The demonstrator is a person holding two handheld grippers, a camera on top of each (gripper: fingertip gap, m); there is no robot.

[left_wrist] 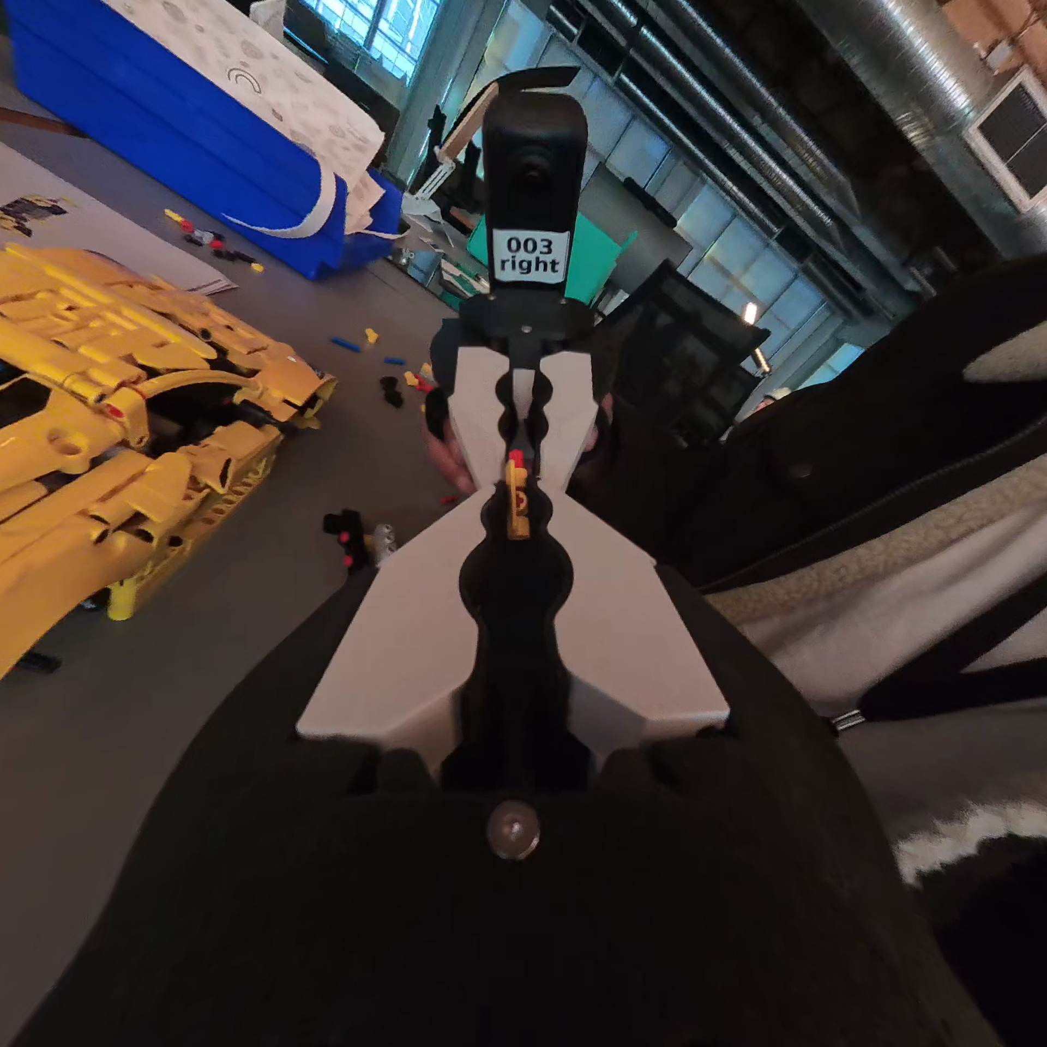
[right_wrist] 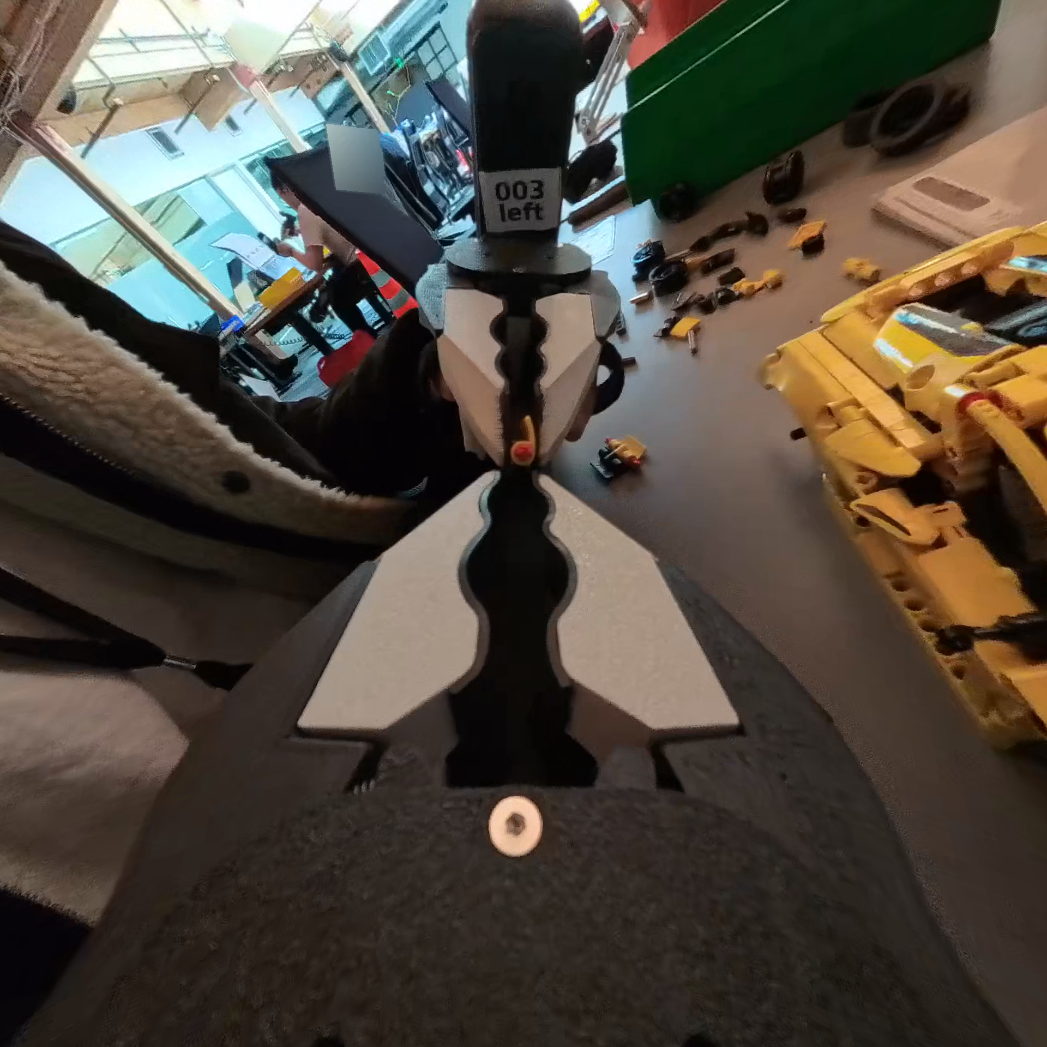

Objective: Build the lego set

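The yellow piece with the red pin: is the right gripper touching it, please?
Cannot tell. In the right wrist view the right gripper tips meet the yellow piece edge-on; the left gripper plainly pinches it.

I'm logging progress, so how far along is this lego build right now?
Done: the large yellow lego car body looks mostly assembled on the grey table. In hand: the left gripper and right gripper meet tip to tip over a small yellow beam with a red pin, clamped by the left. Left: loose small pieces and black tyres remain unattached.
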